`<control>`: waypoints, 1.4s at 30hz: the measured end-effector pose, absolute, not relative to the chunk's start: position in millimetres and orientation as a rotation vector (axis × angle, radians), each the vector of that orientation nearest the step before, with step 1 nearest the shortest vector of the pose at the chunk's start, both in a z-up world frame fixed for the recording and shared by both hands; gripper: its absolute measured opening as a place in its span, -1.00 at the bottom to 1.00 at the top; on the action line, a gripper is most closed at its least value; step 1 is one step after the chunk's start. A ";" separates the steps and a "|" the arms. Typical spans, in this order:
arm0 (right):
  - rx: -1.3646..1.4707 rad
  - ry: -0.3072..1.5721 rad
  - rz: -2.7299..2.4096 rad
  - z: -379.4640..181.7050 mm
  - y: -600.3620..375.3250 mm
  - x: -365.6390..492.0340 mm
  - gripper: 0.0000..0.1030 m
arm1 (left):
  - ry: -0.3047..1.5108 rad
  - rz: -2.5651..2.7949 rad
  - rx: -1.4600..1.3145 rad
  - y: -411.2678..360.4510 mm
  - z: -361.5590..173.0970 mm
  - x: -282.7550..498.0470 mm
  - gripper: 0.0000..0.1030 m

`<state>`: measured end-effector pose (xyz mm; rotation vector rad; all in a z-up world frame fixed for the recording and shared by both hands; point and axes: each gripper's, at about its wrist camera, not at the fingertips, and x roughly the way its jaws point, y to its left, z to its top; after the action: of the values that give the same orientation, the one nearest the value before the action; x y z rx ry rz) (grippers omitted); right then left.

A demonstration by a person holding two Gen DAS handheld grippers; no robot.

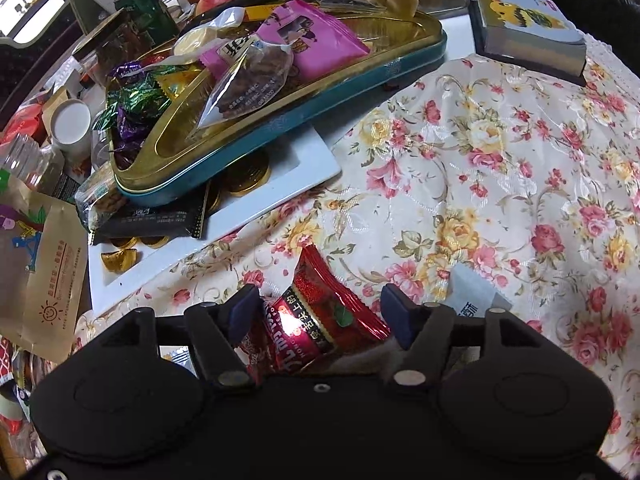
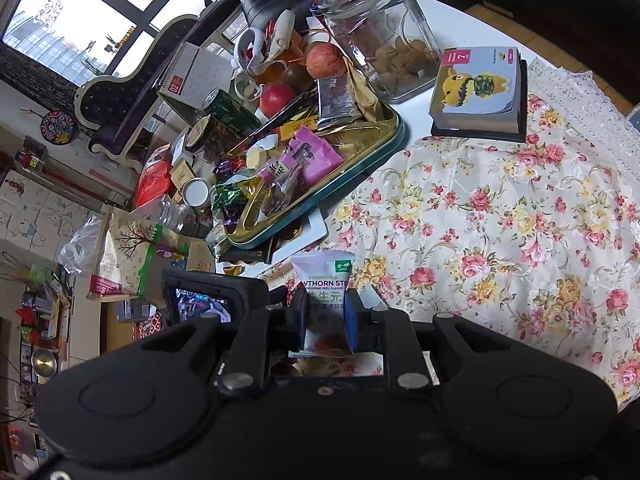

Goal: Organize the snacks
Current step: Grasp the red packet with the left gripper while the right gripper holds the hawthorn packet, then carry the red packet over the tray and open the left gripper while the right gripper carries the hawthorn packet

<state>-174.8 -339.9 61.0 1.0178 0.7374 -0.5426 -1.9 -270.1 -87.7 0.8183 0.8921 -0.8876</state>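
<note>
Surveying bench: floral cloth (image 1: 500,152) covers the near side of the bench; clutter crowds the far left.
Left gripper: left gripper (image 1: 324,312) stands with jaws wide apart, pads touching nothing.
Red packet: red snack packet (image 1: 320,312) lies flat on the cloth between the spread fingers, its lower end hidden under the gripper body.
Right gripper: right gripper (image 2: 324,316) is clamped on the white hawthorn-strip sachet (image 2: 324,280), held upright above the cloth, pads pressing both its sides.
Tin tray: gold tin tray with teal rim (image 1: 360,92) sits tilted on a white plate (image 1: 308,168), propped on packets beneath; it holds a pink packet (image 1: 320,40), a clear bag of brown pieces (image 1: 248,80) and foil-wrapped sweets (image 1: 132,100).
Under tray: gold foil coins (image 1: 248,176) and a black packet (image 1: 160,220) lie on the plate.
Obstructions: a brown paper bag (image 1: 44,264) stands just left of the plate; a desk calendar block (image 1: 528,28) sits on the cloth's far edge.
Left view only: the red packet and a grey-white slip (image 1: 472,292) beside the right finger.
Right view only: a glass jar (image 2: 380,32) of brown biscuits behind the tray, apples (image 2: 324,60), a window (image 2: 80,12), and the left gripper's camera screen (image 2: 204,304).
</note>
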 end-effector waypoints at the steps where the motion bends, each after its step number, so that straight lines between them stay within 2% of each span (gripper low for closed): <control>1: 1.019 0.735 -0.542 61.4 -339.8 -175.0 -0.60 | 0.896 -0.881 0.812 -270.1 -86.7 -0.6 0.27; 5: 1.018 0.726 -0.546 62.9 -341.5 -176.7 -0.59 | 0.939 -0.918 0.753 -264.4 -70.9 9.0 0.21; 11: 1.022 0.706 -0.563 65.8 -346.1 -182.8 -0.59 | 0.836 -1.029 0.804 -238.5 -43.4 4.6 0.16; 29: 1.029 0.733 -0.546 60.5 -341.7 -176.7 -0.59 | 0.628 -1.143 1.223 -252.3 -79.3 -31.5 0.16; 35: 1.029 0.742 -0.536 59.2 -339.4 -172.2 -0.60 | 0.650 -1.155 1.198 -264.1 -89.2 -27.8 0.18; 42: 1.026 0.744 -0.528 59.2 -338.0 -168.7 -0.59 | 0.774 -1.107 1.088 -266.4 -84.0 -12.7 0.03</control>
<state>-168.7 -338.0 59.2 1.0262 0.7444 -0.5275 -12.7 -266.4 -84.0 1.0885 0.7744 -1.1074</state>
